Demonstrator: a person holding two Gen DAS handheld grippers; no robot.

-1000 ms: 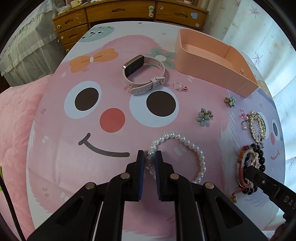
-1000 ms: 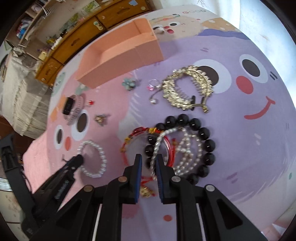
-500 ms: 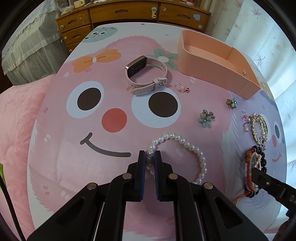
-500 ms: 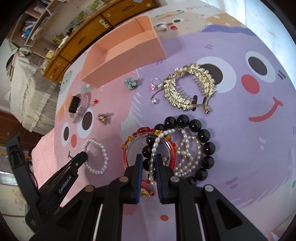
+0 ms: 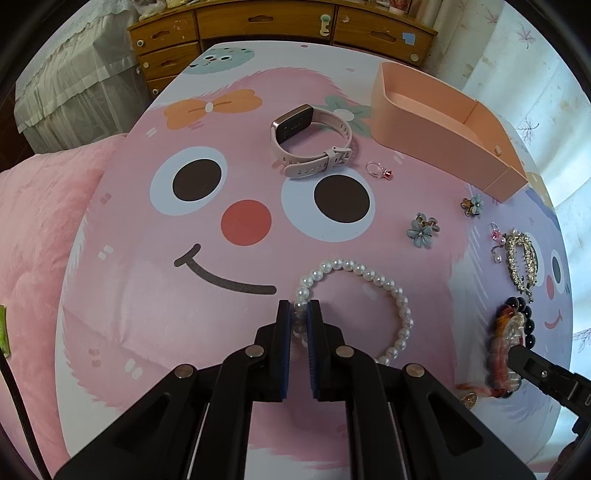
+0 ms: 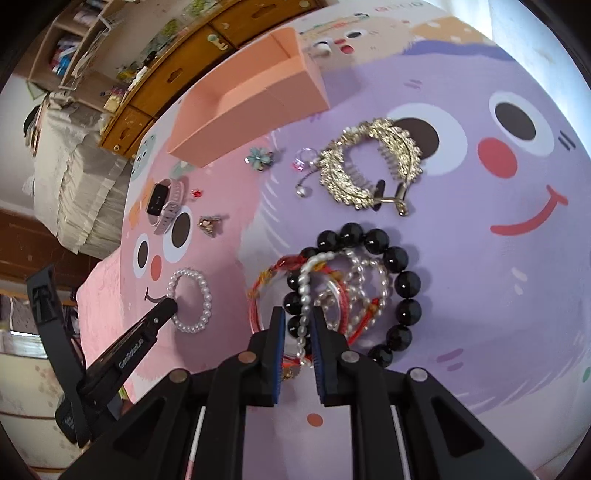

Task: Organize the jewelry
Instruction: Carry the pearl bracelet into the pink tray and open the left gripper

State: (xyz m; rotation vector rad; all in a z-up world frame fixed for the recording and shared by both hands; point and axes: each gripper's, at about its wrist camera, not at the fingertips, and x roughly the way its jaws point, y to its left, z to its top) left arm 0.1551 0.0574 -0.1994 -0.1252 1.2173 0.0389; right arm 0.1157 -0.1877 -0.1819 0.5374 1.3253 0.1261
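A large white pearl bracelet (image 5: 369,275) lies on the cartoon-face table mat. My left gripper (image 5: 299,308) is shut on its near-left beads, and the rest of the loop rests on the mat. In the right wrist view a pile holds a black bead bracelet (image 6: 406,284), a red bangle (image 6: 258,291) and a thin pearl strand (image 6: 306,291). My right gripper (image 6: 298,323) is shut on that thin strand, which rises up between its pads. An empty peach box (image 5: 424,122) sits at the far right.
A pink smartwatch (image 5: 310,140), a small ring (image 5: 378,170), two flower earrings (image 5: 421,230) and a gold hair clip (image 6: 369,162) lie scattered on the mat. Wooden drawers (image 5: 258,22) stand beyond the table. A pink cushion (image 5: 37,221) lies to the left.
The left fingers closed the small gap onto the pearl bracelet. The thin pearl strand and the red bangle have been drawn up toward the right gripper out of the pile.
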